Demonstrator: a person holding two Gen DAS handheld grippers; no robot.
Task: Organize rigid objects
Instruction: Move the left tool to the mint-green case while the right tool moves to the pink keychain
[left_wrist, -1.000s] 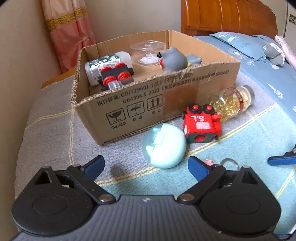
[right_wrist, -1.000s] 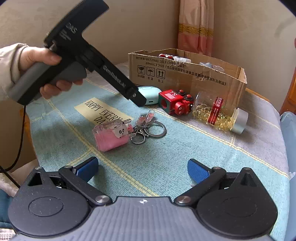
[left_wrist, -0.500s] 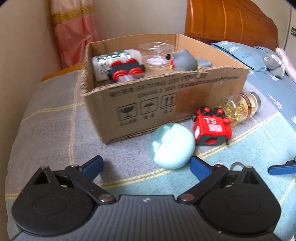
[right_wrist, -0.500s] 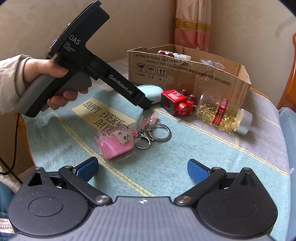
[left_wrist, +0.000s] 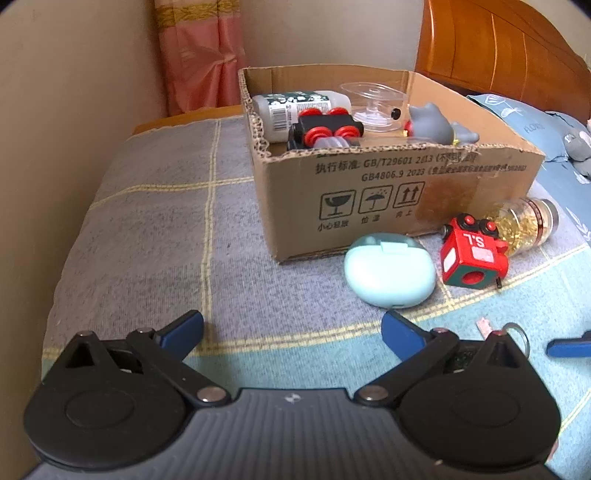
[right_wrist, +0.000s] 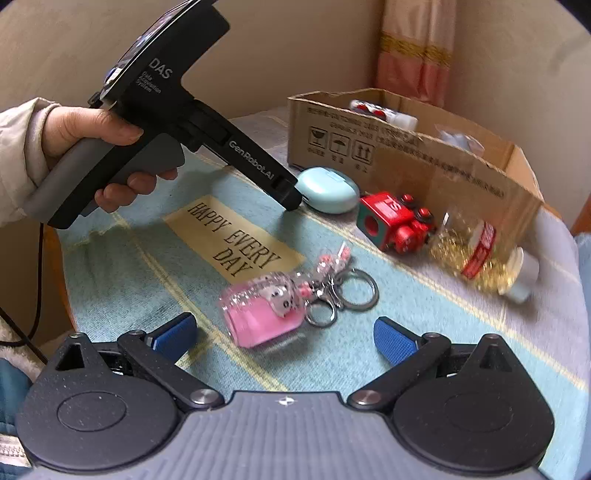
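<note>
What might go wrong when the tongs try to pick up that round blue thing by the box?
1. The smooth, rounded pale blue case may slip out, since the left tongs, whose jaws are opening with nothing between them, would meet only curved sides.
2. It lies close to the cardboard box, so a finger could bump the wall.
3. The red cube toy sits right beside it and could get knocked into the lying jar of gold capsules.

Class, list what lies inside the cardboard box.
Inside the cardboard box: a white bottle, a black toy with red wheels, a clear plastic piece, a grey figure. The box floor is hidden.
</note>
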